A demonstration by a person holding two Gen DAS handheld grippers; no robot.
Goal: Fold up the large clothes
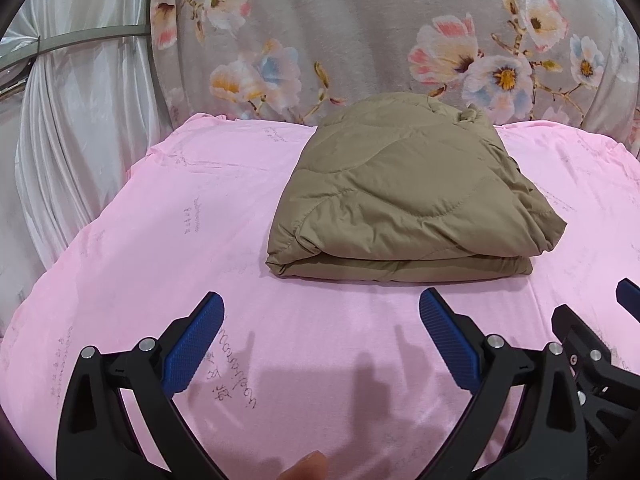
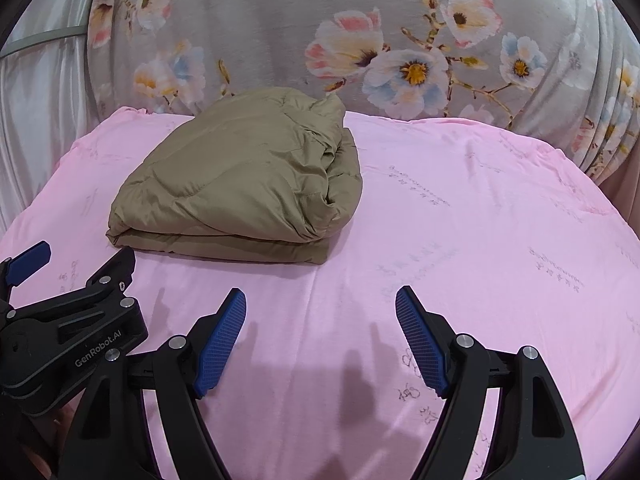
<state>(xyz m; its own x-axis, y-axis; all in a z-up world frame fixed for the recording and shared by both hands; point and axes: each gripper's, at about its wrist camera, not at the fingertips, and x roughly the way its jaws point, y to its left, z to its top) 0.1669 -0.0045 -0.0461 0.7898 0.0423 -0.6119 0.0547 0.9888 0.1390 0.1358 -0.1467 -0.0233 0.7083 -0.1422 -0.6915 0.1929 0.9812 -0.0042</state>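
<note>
My left gripper (image 1: 322, 308) sits at the bottom of its own view with the jaws spread wide and nothing between them; only bare pink sheet (image 1: 168, 216) shows in the gap, with the shadows of the fingers falling on it. My right gripper (image 2: 320, 306) is the same in its view: jaws wide apart, holding nothing, pink sheet beneath. Each tool shows in the other's picture, the right one at the lower right edge of the left view, the left one at the lower left of the right view, so the two are side by side and close together.

The folded brown quilted garment (image 1: 404, 196) lies beyond both sets of jaws, apart from them, with a strip of sheet between its near folded edge and my fingertips. In the left view it fills the centre and right of centre of the frame, directly ahead of the gap. In the right view the garment (image 2: 244, 180) is in the left half, up and to the left of the jaws. Its layers are stacked, the bunched side edge toward the right.

Behind it, across the top of both frames, hangs a grey floral fabric (image 1: 360, 28); a white curtain (image 1: 76, 120) fills the left edge.
</note>
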